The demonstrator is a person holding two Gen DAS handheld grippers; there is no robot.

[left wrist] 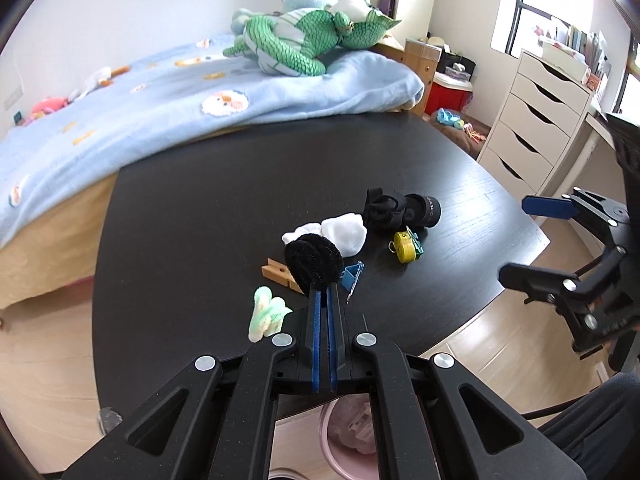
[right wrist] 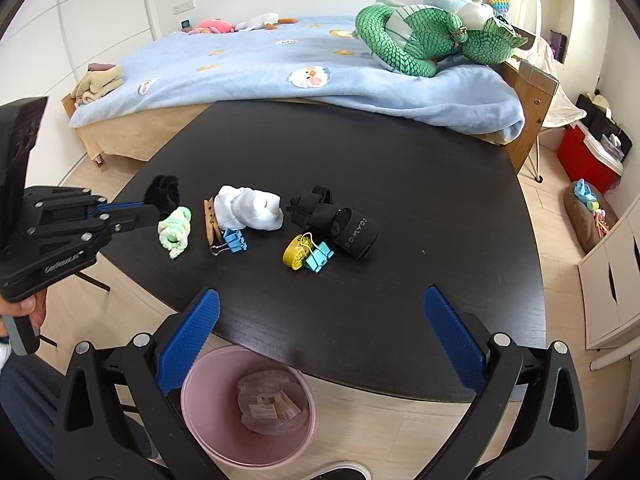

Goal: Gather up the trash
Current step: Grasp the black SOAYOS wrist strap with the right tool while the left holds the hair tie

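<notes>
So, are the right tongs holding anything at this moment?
No, the right tongs stand wide open above the black table, with nothing between their blue pads.

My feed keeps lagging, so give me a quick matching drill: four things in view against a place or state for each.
Things:
1. black fuzzy pad
2. pink bin
3. right tool
4. yellow tape roll

Places or states:
A. open, holding nothing
B. on the floor below the table edge
C. pinched in the left tool
D. on the table beside a teal binder clip

Pairs: 1-C, 2-B, 3-A, 4-D
</notes>
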